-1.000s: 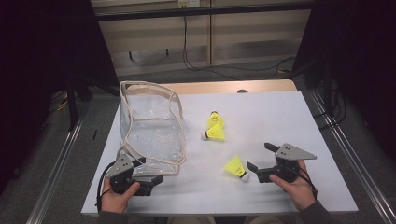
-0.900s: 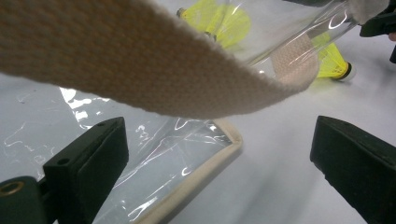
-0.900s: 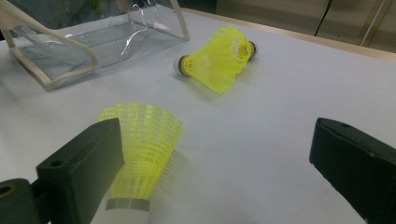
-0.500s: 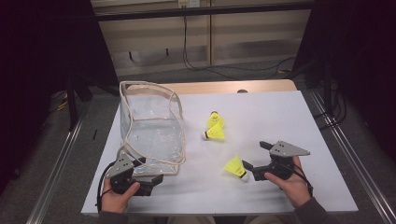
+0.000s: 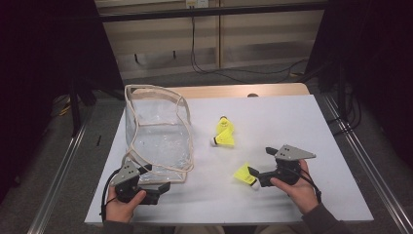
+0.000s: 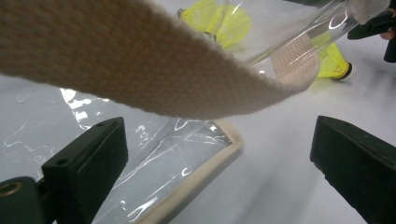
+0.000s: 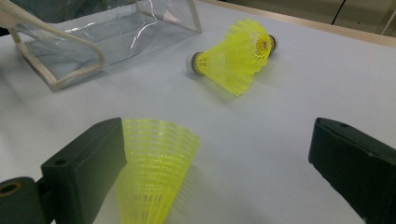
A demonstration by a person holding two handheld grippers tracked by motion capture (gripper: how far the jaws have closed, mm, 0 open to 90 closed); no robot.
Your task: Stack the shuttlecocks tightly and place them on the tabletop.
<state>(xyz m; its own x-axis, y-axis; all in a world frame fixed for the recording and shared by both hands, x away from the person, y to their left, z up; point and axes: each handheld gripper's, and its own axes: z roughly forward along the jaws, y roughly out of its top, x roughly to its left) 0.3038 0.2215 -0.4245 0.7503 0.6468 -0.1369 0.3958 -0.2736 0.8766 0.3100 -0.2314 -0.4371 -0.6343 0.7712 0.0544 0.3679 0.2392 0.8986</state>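
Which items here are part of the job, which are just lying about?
In the job: near yellow shuttlecock between the open right tool; clear bag by the open left tool.
Lying about: pair of shuttlecocks; cables behind the table.

White table point(image 5: 302, 122): clear bag point(image 5: 158, 136) (left), three yellow shuttlecocks point(image 5: 225, 134) near middle.

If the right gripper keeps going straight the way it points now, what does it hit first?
Most likely the nearest yellow shuttlecock, which lies between the open right gripper's jaws, close to one of them. Beyond it lie two more shuttlecocks.
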